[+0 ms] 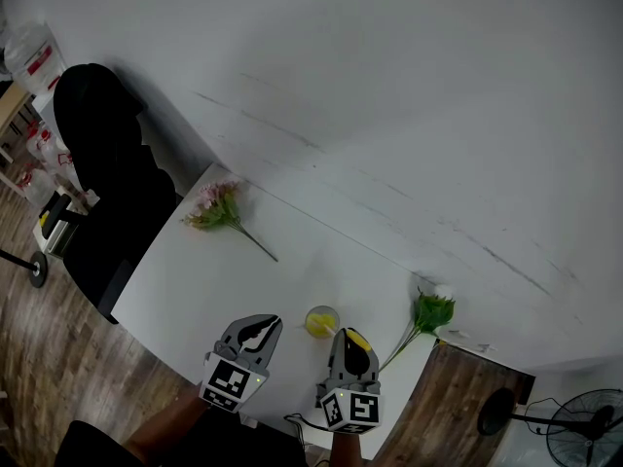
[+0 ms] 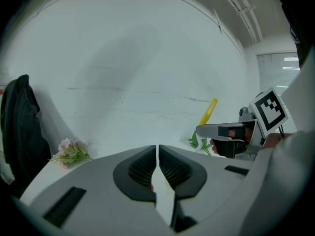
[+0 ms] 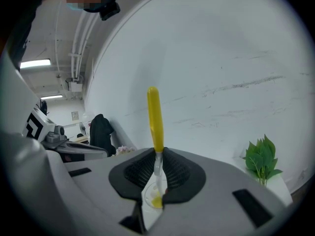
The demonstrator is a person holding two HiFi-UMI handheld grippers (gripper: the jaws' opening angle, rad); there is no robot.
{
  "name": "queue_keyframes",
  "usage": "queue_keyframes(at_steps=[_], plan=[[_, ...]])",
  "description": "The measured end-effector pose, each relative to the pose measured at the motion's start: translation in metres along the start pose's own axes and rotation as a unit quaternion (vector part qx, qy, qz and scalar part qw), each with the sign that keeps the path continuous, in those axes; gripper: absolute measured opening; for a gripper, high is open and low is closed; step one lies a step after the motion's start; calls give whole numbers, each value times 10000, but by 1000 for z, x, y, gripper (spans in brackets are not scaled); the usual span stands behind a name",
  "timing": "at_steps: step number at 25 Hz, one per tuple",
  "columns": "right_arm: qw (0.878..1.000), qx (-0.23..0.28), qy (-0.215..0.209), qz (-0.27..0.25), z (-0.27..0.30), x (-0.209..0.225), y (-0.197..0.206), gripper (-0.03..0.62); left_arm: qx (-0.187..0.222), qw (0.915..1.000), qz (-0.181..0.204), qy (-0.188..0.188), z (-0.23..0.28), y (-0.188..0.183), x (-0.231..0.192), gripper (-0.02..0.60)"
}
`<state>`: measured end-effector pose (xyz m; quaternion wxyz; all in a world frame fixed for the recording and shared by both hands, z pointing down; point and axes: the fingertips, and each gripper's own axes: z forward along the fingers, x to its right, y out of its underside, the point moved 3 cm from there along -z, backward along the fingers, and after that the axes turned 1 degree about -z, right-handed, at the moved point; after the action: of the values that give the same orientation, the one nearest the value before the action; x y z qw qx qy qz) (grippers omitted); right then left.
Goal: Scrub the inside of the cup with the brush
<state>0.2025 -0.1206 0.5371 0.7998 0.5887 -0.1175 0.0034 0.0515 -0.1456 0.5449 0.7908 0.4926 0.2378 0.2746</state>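
Pinching brush [image 3: 155, 117] between right fingers [image 3: 183, 173], cup [image 1: 321, 320] below

White table [image 1: 195, 280] bears pink flowers [image 1: 216, 207], a clear cup [image 1: 321, 321] and green leaves [image 1: 430, 313].

The head view looks steeply down from above the desk [image 1: 282, 270]. It stands far enough off to take in the wall [image 1: 409, 105] behind, with the left gripper [image 1: 255, 329] and right gripper [image 1: 352, 343] at its lower edge. Each gripper view sits low, close behind its own jaws, and faces the wall. The left gripper view shares the flowers [image 2: 70, 151] with the head view, and the right gripper view shares the plant [image 3: 262, 159]. The brush [image 3: 155, 119] shows up close in the right gripper view and farther off in the left.
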Motion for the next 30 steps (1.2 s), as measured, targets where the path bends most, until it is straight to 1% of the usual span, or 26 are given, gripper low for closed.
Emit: queue_keyframes(at_steps=[7, 12, 16, 23, 30], plan=[[9990, 451, -57, -52, -8, -3, -27, 59, 109, 9999, -7, 18, -4, -9, 1, 35], [9982, 557, -113, -188, -1, -4, -36, 58, 101, 9999, 8, 50, 0, -8, 2, 35], [9982, 548, -171, -169, 8, -1, -34, 58, 66, 10000, -10, 36, 6, -5, 1, 35], [9987, 444, -249, 30, 26, 6, -23, 58, -34, 9999, -102, -53, 16, 4, -4, 35], [9989, 230, -411, 10, 47, 8, -6, 58, -147, 9994, -268, -185, 25, 17, -12, 35]])
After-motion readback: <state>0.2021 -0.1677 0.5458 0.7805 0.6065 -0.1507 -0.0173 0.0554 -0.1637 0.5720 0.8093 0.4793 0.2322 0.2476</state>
